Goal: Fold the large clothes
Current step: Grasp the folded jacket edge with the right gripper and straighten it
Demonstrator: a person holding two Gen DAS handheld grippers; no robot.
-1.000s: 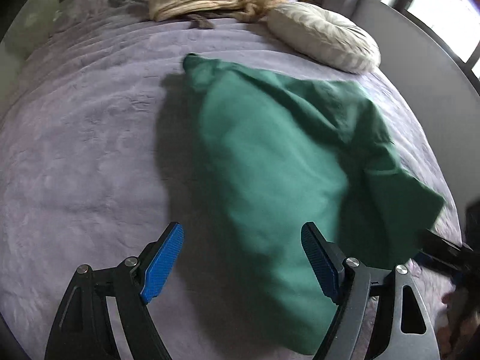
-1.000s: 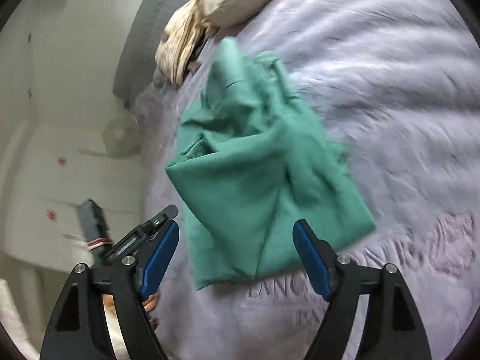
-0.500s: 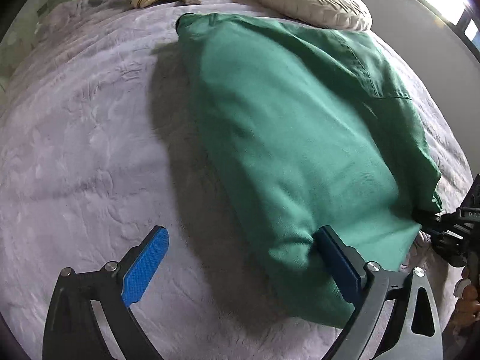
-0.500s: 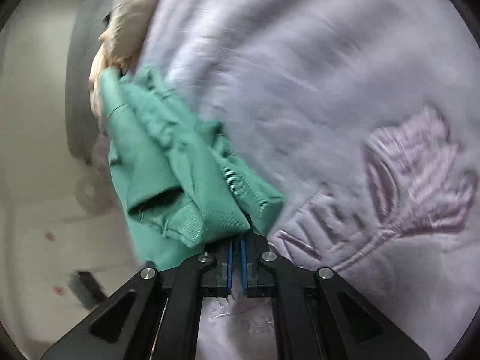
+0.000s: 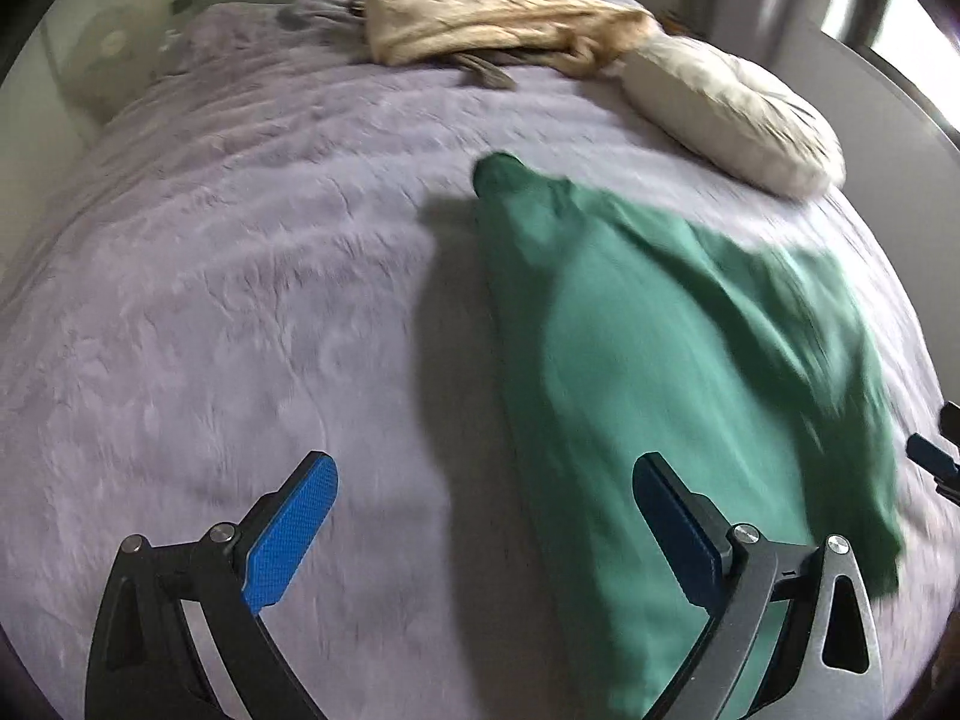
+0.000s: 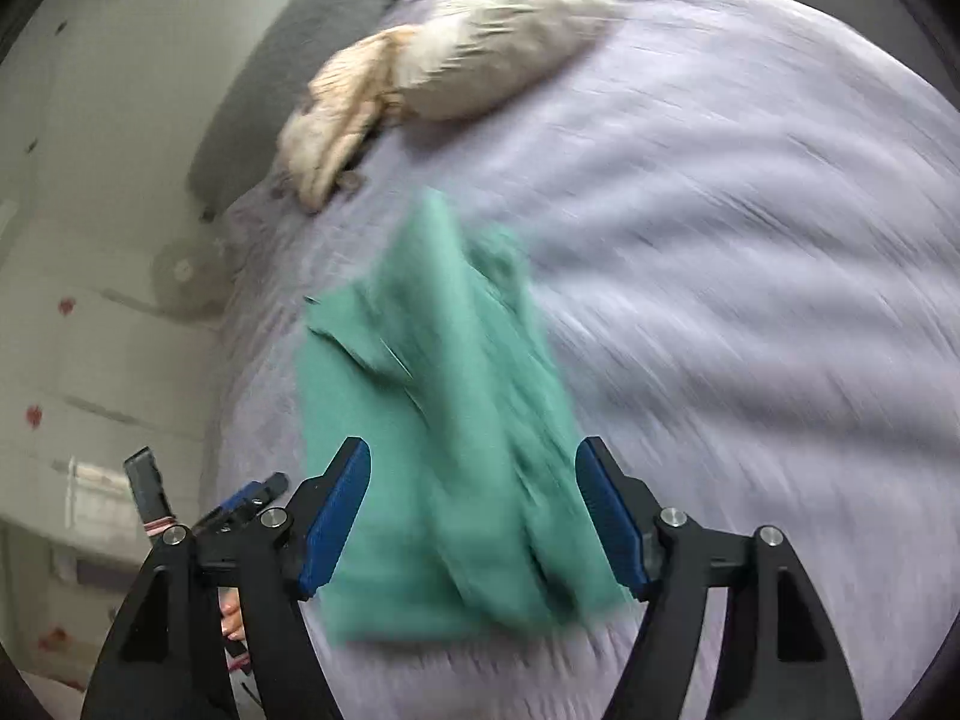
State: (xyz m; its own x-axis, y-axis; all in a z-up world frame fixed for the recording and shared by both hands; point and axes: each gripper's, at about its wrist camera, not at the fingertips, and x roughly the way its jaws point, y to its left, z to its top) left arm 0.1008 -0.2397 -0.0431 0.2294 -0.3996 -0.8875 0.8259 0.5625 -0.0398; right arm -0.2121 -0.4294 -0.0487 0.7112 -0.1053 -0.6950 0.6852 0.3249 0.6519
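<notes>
A green garment (image 5: 660, 360) lies folded lengthwise on the lilac bed cover (image 5: 240, 300), running from near the pillow toward me. My left gripper (image 5: 480, 516) is open and empty; its right finger is over the garment's near part, its left finger over bare cover. In the right wrist view the garment (image 6: 444, 420) is blurred and lies between the open fingers of my right gripper (image 6: 474, 510), which holds nothing. The right gripper's tip shows at the left wrist view's right edge (image 5: 930, 462).
A cream pillow (image 5: 732, 114) and a beige crumpled cloth (image 5: 492, 18) lie at the head of the bed. A grey headboard (image 6: 288, 90) and pale wall stand behind. The left gripper shows in the right wrist view (image 6: 240, 498).
The right gripper was shut on the garment's corner half a second ago; it has let go and pulled back open. The left gripper has also drawn back from the garment. The garment has settled.
</notes>
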